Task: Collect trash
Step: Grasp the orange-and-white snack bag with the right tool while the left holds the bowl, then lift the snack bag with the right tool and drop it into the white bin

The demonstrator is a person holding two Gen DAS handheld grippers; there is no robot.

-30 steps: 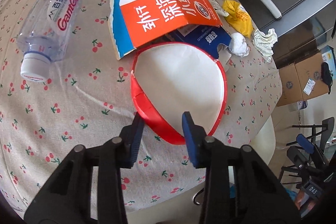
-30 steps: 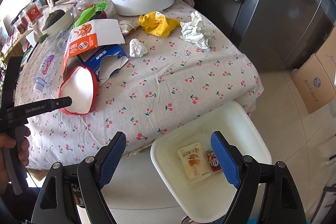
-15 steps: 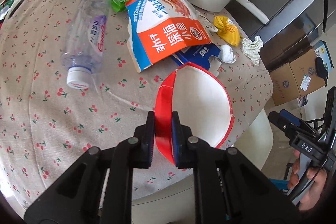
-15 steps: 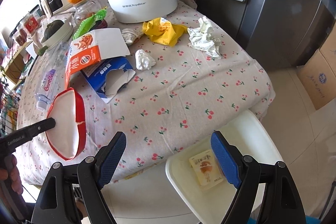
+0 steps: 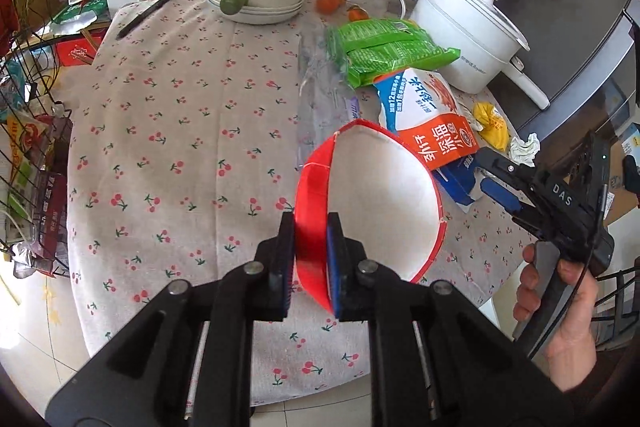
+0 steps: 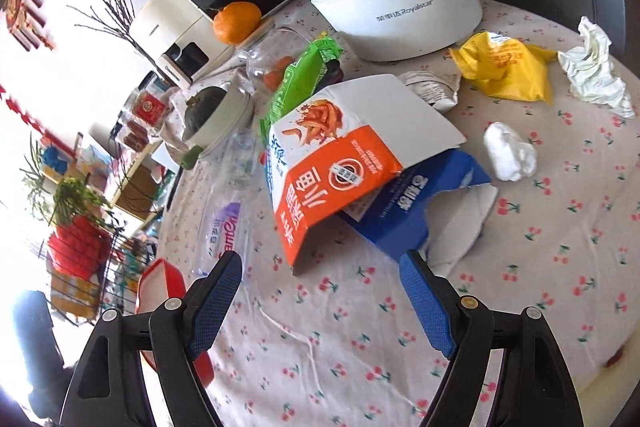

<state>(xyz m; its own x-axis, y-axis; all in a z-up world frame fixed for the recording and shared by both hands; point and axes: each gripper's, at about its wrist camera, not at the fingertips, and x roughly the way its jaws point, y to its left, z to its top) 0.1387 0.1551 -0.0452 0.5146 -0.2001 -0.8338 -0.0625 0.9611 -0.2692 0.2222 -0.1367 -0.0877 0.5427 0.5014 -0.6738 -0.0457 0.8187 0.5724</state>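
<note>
Here the left gripper (image 5: 310, 259) is clamped on the red wall of the paper bowl (image 5: 384, 203), which hangs tilted at centre frame in the left wrist view, its white inside facing the camera, lifted over the near part of the cherry-print tablecloth (image 5: 180, 131). The right gripper (image 6: 320, 303) has its jaws standing wide but closing a little, with nothing between them; it points at the orange and white snack box (image 6: 332, 167) lying on the torn blue carton (image 6: 420, 203) at centre frame of the right wrist view. The likeliest trouble, as I judge it, is the pinch on the bowl: only a thin, soft strip of rim is held, so a quick swing could fold the wall and let the bowl slip or twist out. A second risk is the two tools crossing paths, since the right gripper shows at the right edge of the left view, just beside the bowl's far rim. A wide sweep at the box could also nudge the clear plastic bottle (image 6: 228, 227) lying just left of it and set it rolling. Open cloth fills the lower half of the right view, giving room to approach; the table's edge runs across the lower right corner. No bin shows in either view.
</note>
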